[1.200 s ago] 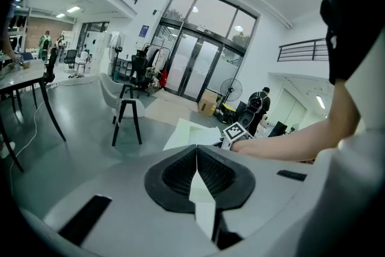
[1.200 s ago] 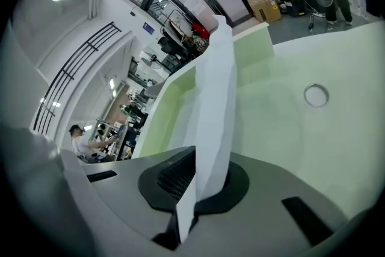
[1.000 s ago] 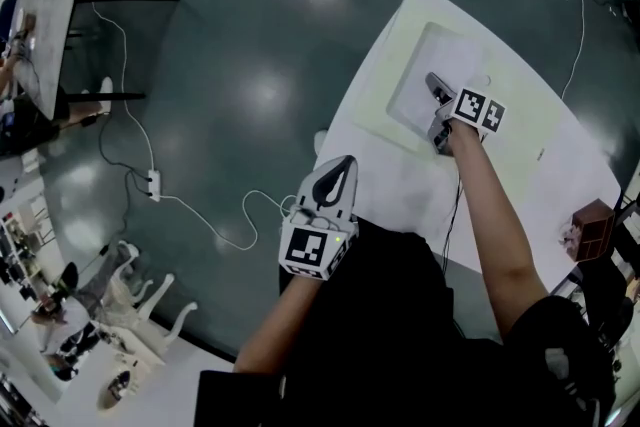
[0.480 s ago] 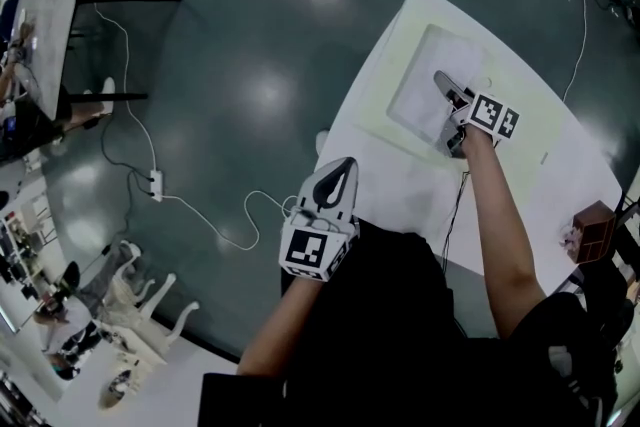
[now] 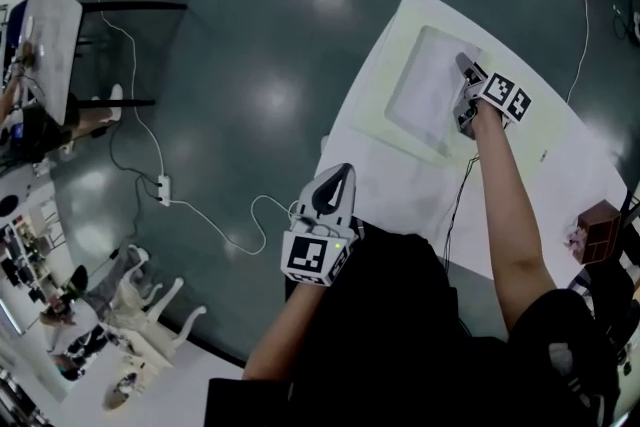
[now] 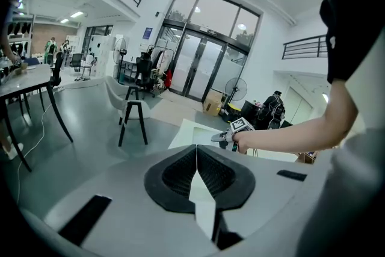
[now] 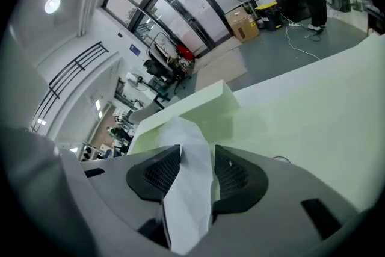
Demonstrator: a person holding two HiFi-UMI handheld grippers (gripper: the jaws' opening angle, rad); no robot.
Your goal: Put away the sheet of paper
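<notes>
The crumpled white sheet of paper lies in the shallow pale-green tray near the edge of the table. The right gripper has just been opening its jaws, with the sheet loose between them. The left gripper, closed and empty, hangs over open glossy floor.

sheet of paper partly hidden under right gripper, near edge of table hidden behind torso

Looks along the right gripper, jaws apart, just now been opening, white sheet of paper loose between them. Points past it at a pale green tray on a white table.
</notes>
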